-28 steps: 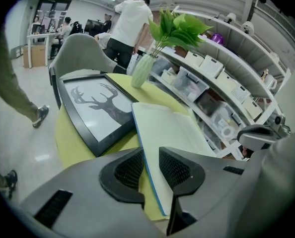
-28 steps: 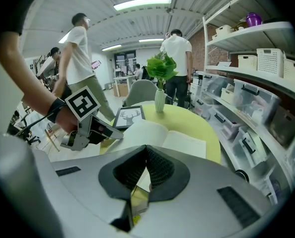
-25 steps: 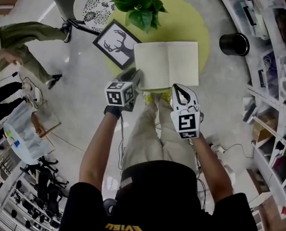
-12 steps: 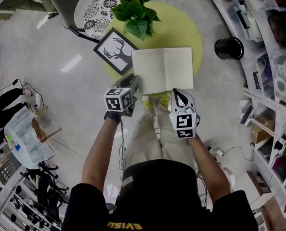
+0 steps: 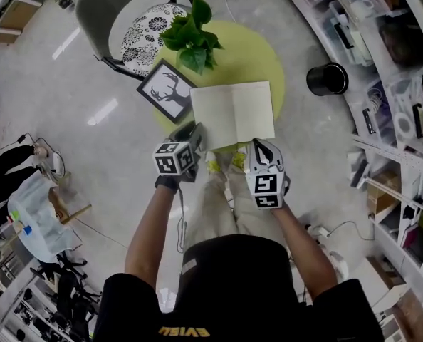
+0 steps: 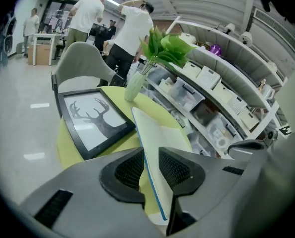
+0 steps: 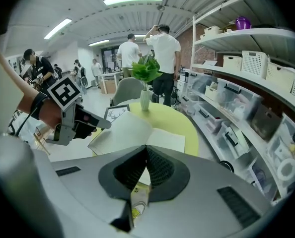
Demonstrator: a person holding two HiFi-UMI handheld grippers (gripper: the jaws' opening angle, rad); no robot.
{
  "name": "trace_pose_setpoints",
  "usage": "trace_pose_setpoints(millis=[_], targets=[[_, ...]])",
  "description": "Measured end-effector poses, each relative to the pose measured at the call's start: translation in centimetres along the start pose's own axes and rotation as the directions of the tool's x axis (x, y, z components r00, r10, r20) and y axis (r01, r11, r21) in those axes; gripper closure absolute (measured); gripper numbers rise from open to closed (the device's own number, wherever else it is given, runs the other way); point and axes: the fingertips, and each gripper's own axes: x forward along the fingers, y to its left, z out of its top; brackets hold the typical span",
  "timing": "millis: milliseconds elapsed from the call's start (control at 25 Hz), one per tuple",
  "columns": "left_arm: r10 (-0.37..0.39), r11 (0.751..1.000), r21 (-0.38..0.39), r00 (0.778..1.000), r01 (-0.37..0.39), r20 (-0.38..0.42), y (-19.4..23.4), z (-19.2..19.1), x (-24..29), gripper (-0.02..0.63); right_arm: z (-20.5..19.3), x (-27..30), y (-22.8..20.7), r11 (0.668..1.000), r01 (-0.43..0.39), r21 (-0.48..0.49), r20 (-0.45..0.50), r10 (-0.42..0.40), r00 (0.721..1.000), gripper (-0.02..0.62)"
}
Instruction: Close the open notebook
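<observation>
Left gripper view: narrow grip, notebook (image 6: 153,135)

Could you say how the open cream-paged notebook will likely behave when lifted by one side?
The cream-paged notebook is probably stiff: its blue-edged cover stands unbent in the left tool. Being thin, it seems light and may slide on the smooth yellow-green table.

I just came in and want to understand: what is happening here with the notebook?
A person holds a gripper in each hand over an open notebook on the round yellow-green table. The left gripper has closed on the notebook's left cover at the near corner and holds that side lifted. The right gripper is shut and empty, near the notebook's near edge. The notebook is not yet closed. A framed deer picture and a plant are beside it.
</observation>
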Motion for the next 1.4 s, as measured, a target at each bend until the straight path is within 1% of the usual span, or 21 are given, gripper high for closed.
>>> trace_pose_setpoints(millis=[160, 280, 440, 600, 760, 880, 1080, 1280, 1400], targets=[[0.006, 1.000, 0.004, 1.000, -0.006, -0.006, -0.7, 0.2, -0.4, 0.500, 0.6, -1.3, -0.5, 1.000, 0.008, 0.010, 0.014, -0.008, 1.000, 0.594], [0.001, 1.000, 0.011, 1.000, -0.001, 0.005, -1.6, 0.6, -0.5, 0.500, 0.8, -1.6, -1.1, 1.000, 0.023, 0.022, 0.016, -0.023, 1.000, 0.595], [0.000, 1.000, 0.011, 1.000, 0.000, 0.013, -2.3, 0.9, -0.8, 0.500, 0.8, -1.5, -1.4, 0.994, 0.055, 0.090, 0.003, -0.055, 0.998, 0.595], [-0.006, 1.000, 0.018, 1.000, 0.006, 0.012, -3.4, 1.2, -1.0, 0.500, 1.5, -1.6, -0.9, 0.992, 0.034, 0.118, 0.006, -0.035, 0.999, 0.595], [-0.002, 1.000, -0.021, 0.999, 0.003, 0.037, -4.5, 0.9, -1.4, 0.500, 1.5, -1.7, -1.1, 0.985, 0.027, 0.170, -0.016, -0.025, 1.000, 0.595], [-0.006, 0.999, -0.031, 0.999, 0.007, 0.038, -5.3, 0.8, -1.7, 0.500, 1.9, -2.0, -1.2, 0.981, 0.022, 0.195, -0.019, -0.019, 1.000, 0.595], [-0.018, 1.000, -0.012, 1.000, 0.018, 0.016, -6.5, 0.2, -2.1, 0.500, 1.8, -1.8, -1.3, 0.974, 0.018, 0.224, -0.022, -0.014, 1.000, 0.595], [-0.030, 1.000, -0.006, 1.000, 0.030, 0.005, -7.5, -0.6, -2.3, 0.500, 2.5, -1.8, -2.0, 0.977, 0.016, 0.215, -0.012, -0.013, 1.000, 0.595], [-0.040, 0.999, 0.016, 0.999, 0.040, -0.009, -8.0, -0.6, -2.5, 0.500, 3.1, -1.8, -2.6, 0.968, 0.021, 0.249, -0.008, -0.020, 1.000, 0.595]])
